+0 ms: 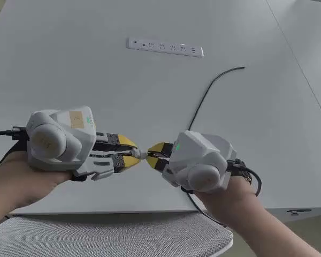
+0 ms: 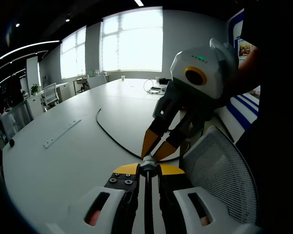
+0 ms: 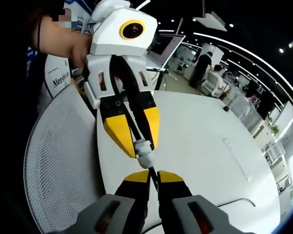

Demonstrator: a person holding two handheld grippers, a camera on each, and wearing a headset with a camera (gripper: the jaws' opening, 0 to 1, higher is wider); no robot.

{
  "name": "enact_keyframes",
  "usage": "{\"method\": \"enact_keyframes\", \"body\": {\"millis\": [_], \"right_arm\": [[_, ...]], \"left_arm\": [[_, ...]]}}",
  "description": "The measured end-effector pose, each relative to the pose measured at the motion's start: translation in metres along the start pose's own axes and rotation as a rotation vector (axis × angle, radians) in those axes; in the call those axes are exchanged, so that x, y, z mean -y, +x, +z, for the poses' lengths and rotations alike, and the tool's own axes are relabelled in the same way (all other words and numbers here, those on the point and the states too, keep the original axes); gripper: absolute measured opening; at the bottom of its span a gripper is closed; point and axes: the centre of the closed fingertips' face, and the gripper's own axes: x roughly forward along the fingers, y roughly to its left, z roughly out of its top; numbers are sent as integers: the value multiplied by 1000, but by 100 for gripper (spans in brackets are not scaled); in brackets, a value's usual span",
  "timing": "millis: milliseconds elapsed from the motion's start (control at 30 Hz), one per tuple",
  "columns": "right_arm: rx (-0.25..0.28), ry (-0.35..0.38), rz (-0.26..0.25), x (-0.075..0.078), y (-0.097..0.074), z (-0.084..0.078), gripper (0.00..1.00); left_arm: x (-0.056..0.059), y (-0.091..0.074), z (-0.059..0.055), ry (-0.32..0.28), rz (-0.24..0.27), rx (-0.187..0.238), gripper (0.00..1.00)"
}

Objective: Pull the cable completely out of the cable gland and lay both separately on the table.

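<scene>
The left gripper [image 1: 132, 152] was clenched on the white cable gland [image 1: 142, 155], which it held in the air over the near edge of the table [image 1: 69, 64]. Facing it from 3 o'clock, the right gripper [image 1: 153, 154] was pinched on the black cable [image 1: 203, 101] right where it left the gland. The right gripper view showed the 2 sets of yellow tips almost touching. In the head view the cable's long run trailed across the table toward 1 o'clock.

The cable seemed not yet out, and I could not tell how much remained inside. To draw it well, the left should hold the gland steady while the right pulls straight along the gland's axis toward 3 o'clock. A sideways pull could kink the cable or twist the gland loose. Regripping close to the gland would probably be needed.
</scene>
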Motion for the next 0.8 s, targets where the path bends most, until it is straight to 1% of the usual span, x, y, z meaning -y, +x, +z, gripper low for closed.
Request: {"method": "enact_keyframes", "body": {"millis": [67, 300, 367, 467, 633, 700, 800], "right_arm": [[7, 20, -2, 1, -1, 0, 0], [-3, 80, -7, 6, -3, -8, 0], [-9, 120, -12, 10, -4, -13, 0], [-16, 151, -19, 13, -5, -18, 0], [-19, 260, -22, 17, -6, -25, 0], [-21, 331, -15, 16, -6, -29, 0], [-38, 391, -17, 17, -4, -36, 0]], "left_arm": [[0, 0, 1, -1, 1, 2, 15], [-2, -1, 2, -3, 2, 5, 15], [-2, -1, 4, -2, 3, 7, 15], [-3, -1, 5, -1, 4, 8, 15], [-4, -1, 7, 0, 4, 11, 15], [-5, -1, 8, 0, 4, 12, 15], [-5, 0, 8, 1, 6, 11, 15]]}}
